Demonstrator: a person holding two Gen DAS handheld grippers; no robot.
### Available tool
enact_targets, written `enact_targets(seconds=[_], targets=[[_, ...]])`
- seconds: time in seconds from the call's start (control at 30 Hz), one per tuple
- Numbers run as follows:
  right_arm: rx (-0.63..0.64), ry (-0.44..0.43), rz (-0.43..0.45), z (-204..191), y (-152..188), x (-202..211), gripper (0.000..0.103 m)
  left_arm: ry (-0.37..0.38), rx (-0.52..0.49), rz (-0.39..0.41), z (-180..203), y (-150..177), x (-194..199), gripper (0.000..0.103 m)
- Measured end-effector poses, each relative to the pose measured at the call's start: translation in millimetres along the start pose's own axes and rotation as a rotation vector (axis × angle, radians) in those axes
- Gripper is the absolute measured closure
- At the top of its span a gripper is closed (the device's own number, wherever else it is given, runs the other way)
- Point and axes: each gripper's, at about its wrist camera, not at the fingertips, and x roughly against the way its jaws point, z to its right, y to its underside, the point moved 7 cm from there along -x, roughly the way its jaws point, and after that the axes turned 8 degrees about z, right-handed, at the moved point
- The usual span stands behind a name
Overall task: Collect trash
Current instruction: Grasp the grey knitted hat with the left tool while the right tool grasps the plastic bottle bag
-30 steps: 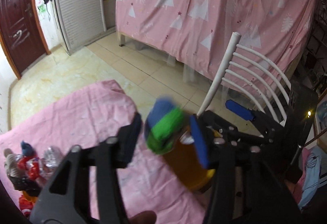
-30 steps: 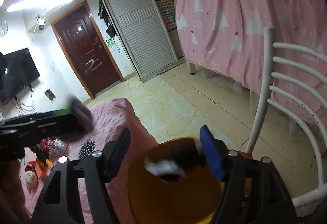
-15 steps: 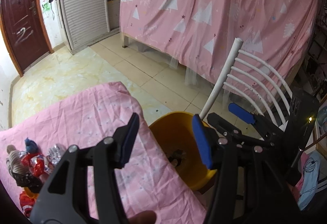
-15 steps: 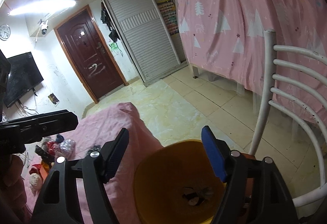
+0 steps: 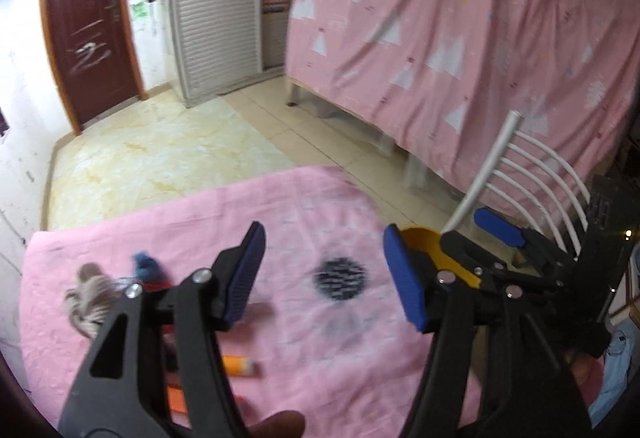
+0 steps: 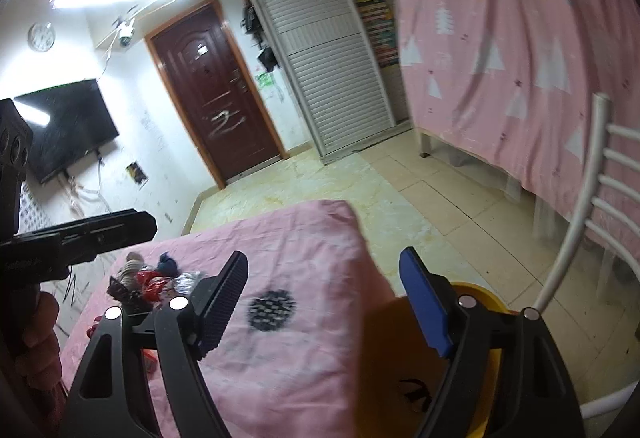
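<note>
both sets of fingers are empty and spreading wider: your left gripper (image 5: 324, 274) frames nothing but pink cloth and a dark patterned round piece (image 5: 340, 279), and your right gripper (image 6: 324, 302) has bare cloth and the bin's edge between its fingers.

the remaining trash sits as a small heap (image 6: 150, 280) on the far left part of the pink-covered tabletop (image 6: 304, 238): a striped grey-white bundle (image 5: 90, 292), a blue tuft (image 5: 145, 265), red wrappers and crinkled clear plastic. nearer to you, half hidden behind the left fingers, lie an orange tube (image 5: 238, 365) and an orange scrap (image 5: 176, 400). the yellow bin (image 6: 486, 378) stands off the tabletop's right edge, by the white chair (image 6: 588, 206), with a little dark scrap inside.

risks from here, as i judge them:
- the heap is tangled, so closing on one wrapper may drag its neighbours and spill them over the left edge of the cloth.
- the cloth is loose and wrinkled; if you dip too low your fingers may pinch fabric along with the trash and pull the whole cover.
- the clear plastic looks slippery and could slide out on the way to the bin.
- the two grippers are near each other, so heading for the same piece could make them collide.
- both views are blurred, so where each piece sits is hard to judge.
</note>
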Motion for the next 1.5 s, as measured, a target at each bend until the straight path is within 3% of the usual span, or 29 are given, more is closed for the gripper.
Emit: enact_targets(seconds=[0.47,0.77,0.93,1.03,1.23,1.37,1.5], targets=[[0.165,-0.114,-0.111,-112.9,14.9,-53.2,0.029,-0.192,0.093,0.016,-133.4,7.6,27.5,0.041],[0.240,-0.151,-0.210,-157.5,45.1,-88.1,0.028,-0.319,0.157,-0.049,-214.3,31.5,31.7,0.035],[0.248,-0.150,-0.246,-164.7,56.3,-103.6,0.028,-0.321,0.196,-0.094,-236.5,49.9,21.9,0.033],[0.257,-0.144,-0.269,-167.7,63.3,-111.2,0.028,-0.318,0.219,-0.121,-243.4,57.1,8.4,0.022],[0.291,-0.115,-0.303,-169.2,76.3,-123.7,0.028,-0.304,0.268,-0.165,-250.8,73.8,-11.1,0.014],[0.298,-0.108,-0.324,-169.4,83.6,-130.4,0.028,-0.283,0.281,-0.165,-250.1,76.4,-14.5,0.014],[0.293,-0.110,-0.343,-169.8,86.9,-134.9,0.028,-0.211,0.316,-0.192,-244.8,83.8,-23.3,0.015]])
